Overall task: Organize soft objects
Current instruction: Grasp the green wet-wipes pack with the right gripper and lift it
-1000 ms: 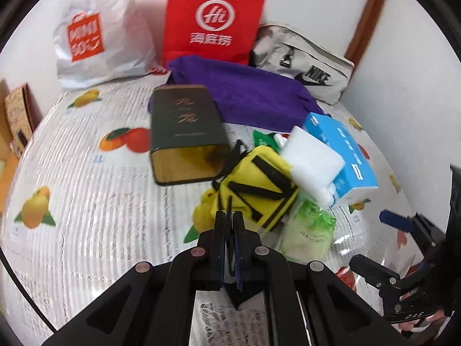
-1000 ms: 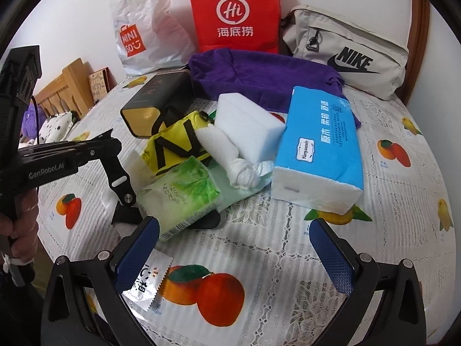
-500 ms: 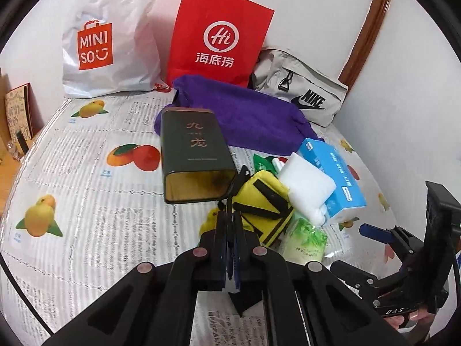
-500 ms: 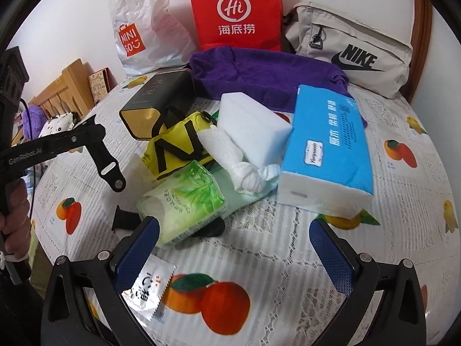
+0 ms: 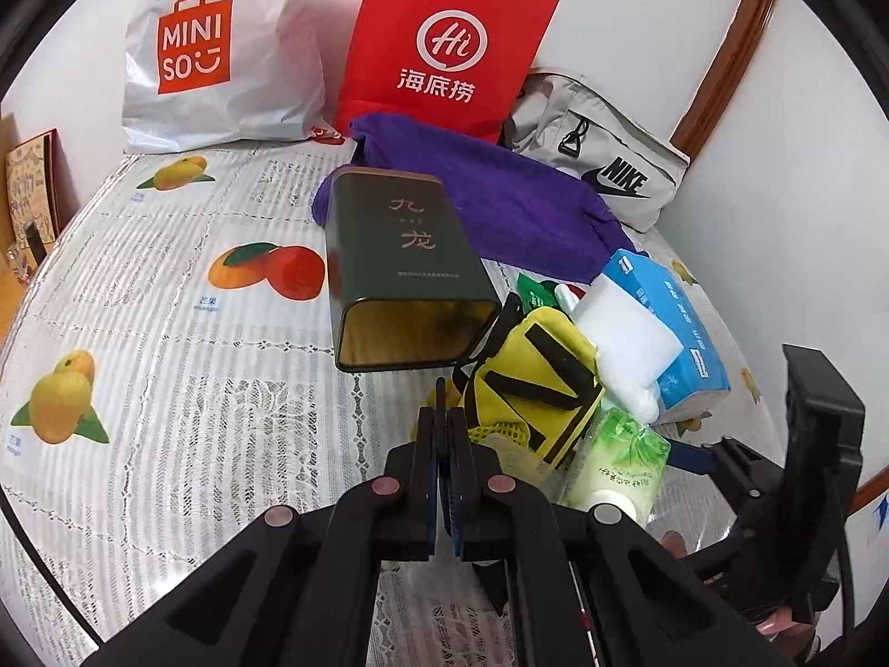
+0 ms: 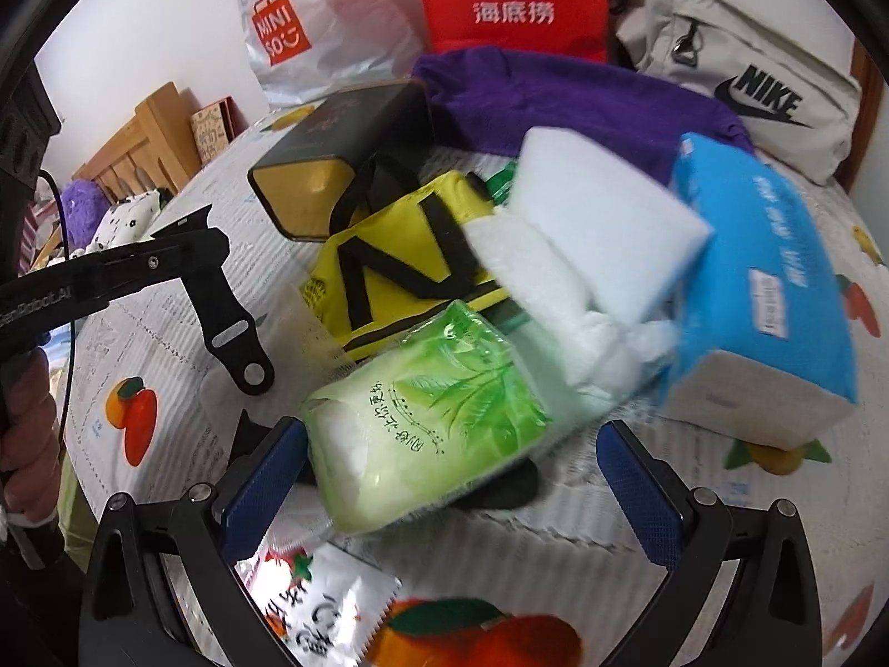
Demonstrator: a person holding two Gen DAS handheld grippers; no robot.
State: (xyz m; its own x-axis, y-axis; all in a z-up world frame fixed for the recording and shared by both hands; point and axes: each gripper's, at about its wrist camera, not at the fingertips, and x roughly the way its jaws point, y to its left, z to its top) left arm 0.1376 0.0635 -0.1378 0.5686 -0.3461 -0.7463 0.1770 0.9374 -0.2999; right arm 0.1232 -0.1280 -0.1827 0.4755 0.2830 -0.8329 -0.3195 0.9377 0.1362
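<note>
From my right camera, the green tissue pack (image 6: 428, 422) lies at the near edge of the pile on the table (image 6: 694, 500), partly between the fingers of my right hand-held gripper (image 6: 450, 478), which stand wide apart with no contact I can confirm. At its 12 o'clock sits the yellow pouch with black straps (image 6: 400, 272); at 1 o'clock the white sponge block (image 6: 600, 222) rests over a crumpled white cloth (image 6: 561, 300); at 3 o'clock lies the blue tissue box (image 6: 767, 289). A small white sachet (image 6: 322, 606) lies at 6 o'clock. Further out, the dark tin (image 5: 405, 272) lies on its side, open end toward my left camera, with the purple towel (image 5: 500, 194) behind it. My left hand-held gripper (image 5: 444, 478) has its fingers pressed together, empty, hovering short of the pouch.
</note>
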